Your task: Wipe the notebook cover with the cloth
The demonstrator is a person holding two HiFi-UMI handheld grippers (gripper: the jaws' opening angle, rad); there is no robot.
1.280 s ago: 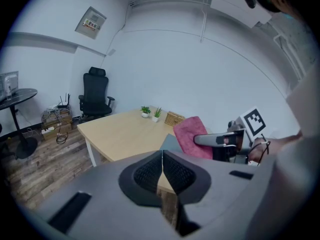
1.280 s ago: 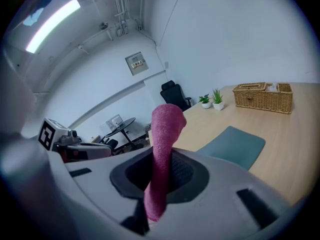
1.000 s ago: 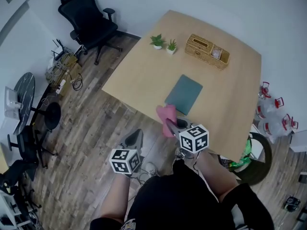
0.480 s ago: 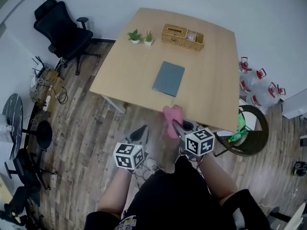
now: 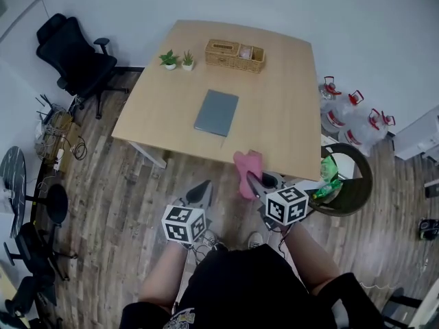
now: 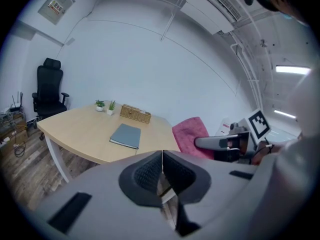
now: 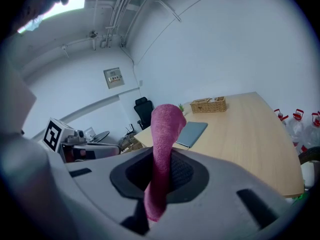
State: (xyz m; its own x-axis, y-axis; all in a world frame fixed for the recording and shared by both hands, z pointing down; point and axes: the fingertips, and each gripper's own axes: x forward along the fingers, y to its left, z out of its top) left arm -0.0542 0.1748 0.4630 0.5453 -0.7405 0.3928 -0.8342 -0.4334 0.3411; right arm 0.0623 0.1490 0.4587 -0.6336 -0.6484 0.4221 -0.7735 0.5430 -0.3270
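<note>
Right gripper (image 7: 162,176): jaws clamped on the pink cloth (image 7: 165,134), which sticks up out of the pads in a folded hump, with a tail hanging below. Left gripper (image 6: 162,170): jaws pressed fully together, nothing between them. Both are held low in front of the person, off the near edge of the table (image 5: 281,125) and over the wood floor, with the cloth's top just reaching that edge in the head view. The notebook (image 5: 216,112) is grey-blue, closed and lying flat around the middle of the table, well apart from both grippers; no cloth contact. Beyond it at the far edge are a wicker basket (image 5: 235,55) and two small potted plants (image 5: 178,60); an office chair (image 5: 72,57) stands off to the left. Progress, as I judge it: the cloth is in hand, and that's the only part done. The cover looks unwiped. What's left is to bring the cloth over to the notebook, press it down and sweep across the cover; the empty left gripper could steady the notebook.
</note>
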